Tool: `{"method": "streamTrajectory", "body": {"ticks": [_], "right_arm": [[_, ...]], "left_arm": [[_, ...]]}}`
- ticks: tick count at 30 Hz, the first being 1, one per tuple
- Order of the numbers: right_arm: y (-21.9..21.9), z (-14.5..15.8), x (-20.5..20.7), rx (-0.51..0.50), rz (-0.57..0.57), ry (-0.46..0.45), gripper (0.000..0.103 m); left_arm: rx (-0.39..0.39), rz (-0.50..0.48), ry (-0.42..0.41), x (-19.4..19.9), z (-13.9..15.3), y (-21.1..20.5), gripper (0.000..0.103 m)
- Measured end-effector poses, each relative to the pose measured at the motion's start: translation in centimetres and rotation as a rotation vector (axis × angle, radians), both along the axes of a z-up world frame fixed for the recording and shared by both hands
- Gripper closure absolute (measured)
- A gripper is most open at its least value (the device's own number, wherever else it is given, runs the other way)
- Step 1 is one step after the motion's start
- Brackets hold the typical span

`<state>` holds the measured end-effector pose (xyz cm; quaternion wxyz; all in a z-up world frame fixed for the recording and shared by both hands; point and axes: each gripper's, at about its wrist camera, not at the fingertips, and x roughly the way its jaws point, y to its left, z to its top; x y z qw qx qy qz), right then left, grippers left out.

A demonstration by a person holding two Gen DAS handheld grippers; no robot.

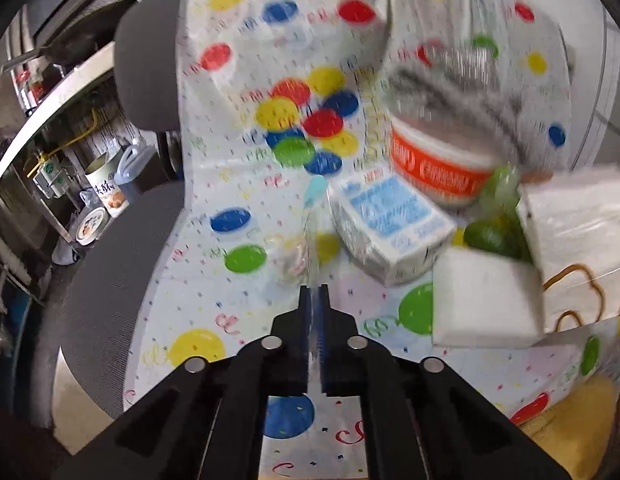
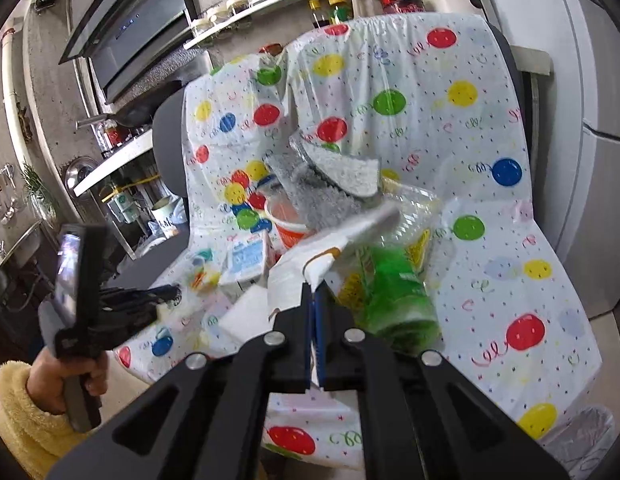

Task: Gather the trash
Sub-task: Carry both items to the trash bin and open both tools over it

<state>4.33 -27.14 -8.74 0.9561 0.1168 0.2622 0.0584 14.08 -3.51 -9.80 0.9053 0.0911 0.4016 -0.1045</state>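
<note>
The trash lies heaped on a white plastic sheet printed with coloured balloons (image 2: 461, 128) that is draped over a seat: an orange-and-white paper cup (image 1: 437, 160), a blue-and-white printed carton (image 1: 389, 228), a white foam block (image 1: 485, 300), a green plastic wrapper (image 2: 393, 300), a grey fuzzy cloth (image 2: 337, 176) and white torn paper (image 2: 329, 256).

The step in hand looks like gathering the sheet around the pile. The left tool (image 1: 314, 292) is pressed together on a thin raised fold of the clear sheet, which runs up from between its blue pads. The right tool (image 2: 313, 292) is also pressed together, pinching an edge of thin film just beside the torn paper; exactly which layer it holds I cannot tell. No earlier picture is given, so only the closed grips can be read.

Next, both pinches probably need lifting toward each other so the sheet folds over the pile without spilling the light pieces.

Only the right wrist view shows the left tool from outside, held by a hand (image 2: 86, 372) in a yellow fleece sleeve (image 2: 22, 412), and a lined bin (image 2: 581, 436) at lower right. The left wrist view alone shows the foam block clearly.
</note>
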Motion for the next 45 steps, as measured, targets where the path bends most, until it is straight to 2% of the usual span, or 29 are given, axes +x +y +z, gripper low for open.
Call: {"method": "streamTrajectory", "body": {"ticks": [4, 7, 11, 14, 19, 23, 27, 32, 37, 40, 45], "right_arm": [[-0.6, 2.2, -0.3, 0.040, 0.018, -0.078, 0.102], [-1.0, 4.5, -2.1, 0.034, 0.002, -0.150, 0.102], [-2.8, 6.6, -6.2, 0.000, -0.065, -0.204, 0.102], [-5.1, 6.7, -9.4, -0.020, -0.138, -0.192, 0.102], [-10.1, 4.5, -16.0, -0.073, -0.318, -0.122, 0.102], [-13.9, 1.8, -20.6, -0.086, -0.465, -0.044, 0.102], [-17.2, -1.8, -24.7, -0.084, -0.608, 0.047, 0.102], [-20.8, -7.4, -28.7, -0.032, -0.763, 0.164, 0.101], [-23.8, -12.7, -30.7, 0.066, -0.839, 0.247, 0.101], [-24.9, -14.8, -30.8, 0.083, -0.862, 0.286, 0.101], [-26.1, -15.7, -30.8, 0.076, -0.880, 0.294, 0.101]], "left_arm": [[-0.135, -0.015, -0.086, -1.9, 5.6, 2.0, 0.102], [-0.220, -0.068, -0.120, -3.9, 9.2, 2.1, 0.102], [-0.258, -0.177, -0.158, -7.3, 12.0, -0.9, 0.102], [-0.285, -0.302, -0.154, -9.8, 12.2, -5.0, 0.102], [-0.310, -0.536, -0.109, -13.9, 9.8, -13.8, 0.102], [-0.316, -0.730, -0.026, -16.7, 6.3, -21.4, 0.102], [-0.301, -0.860, 0.076, -18.4, 2.5, -28.1, 0.102], [-0.226, -0.967, 0.157, -21.2, -2.4, -34.2, 0.102], [-0.150, -1.016, 0.227, -23.0, -6.5, -38.8, 0.101], [-0.146, -1.041, 0.237, -23.4, -7.5, -40.8, 0.101], [-0.166, -1.062, 0.226, -23.8, -7.8, -42.6, 0.096]]}}
